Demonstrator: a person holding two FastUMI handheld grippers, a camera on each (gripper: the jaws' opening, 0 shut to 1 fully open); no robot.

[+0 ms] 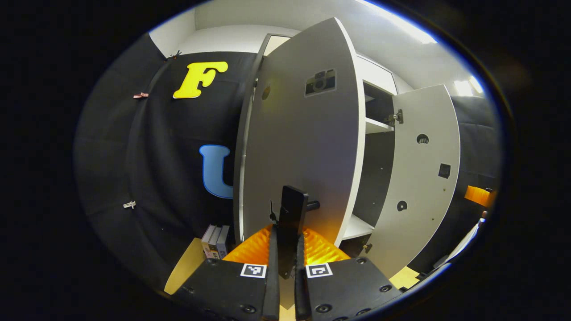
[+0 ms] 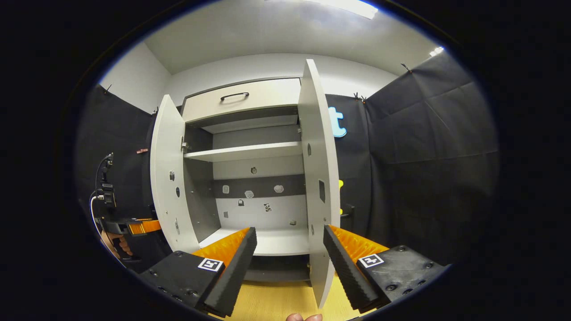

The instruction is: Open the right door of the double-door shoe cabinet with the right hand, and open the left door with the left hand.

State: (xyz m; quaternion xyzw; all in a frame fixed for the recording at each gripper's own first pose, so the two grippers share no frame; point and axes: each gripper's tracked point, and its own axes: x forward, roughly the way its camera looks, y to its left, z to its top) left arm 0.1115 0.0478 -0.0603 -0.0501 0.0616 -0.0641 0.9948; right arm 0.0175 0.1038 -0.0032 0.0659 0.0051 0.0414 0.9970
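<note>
In the left gripper view, the left gripper (image 1: 285,249) is closed on the handle (image 1: 292,218) of the left door (image 1: 303,147), both fingers pressing its dark upright bar between them. That hold is what lets the hand pull the door on its hinges, and the door stands swung well out from the shoe cabinet (image 1: 377,129), its outer face toward the camera. Beyond the left door's free edge the cabinet's shelves show, and past them the right door (image 1: 424,178) stands open too, its inner face turned this way. A few books (image 1: 215,240) stand on the floor near the left door's hinge side.

In the right gripper view, the right gripper (image 2: 290,263) is spread wide and grips nothing; the right door's (image 2: 317,178) free edge stands between its fingers without clear contact, probably because that door is already swung out and needs no more pulling. The cabinet's interior lies open between the two doors, a drawer (image 2: 243,100) above it. The left door (image 2: 167,178) stands out from the cabinet's far side, with the left gripper (image 2: 140,226) and the hand (image 2: 118,245) holding it just beyond. Both doors look open, so the task seems nearly done.
</note>
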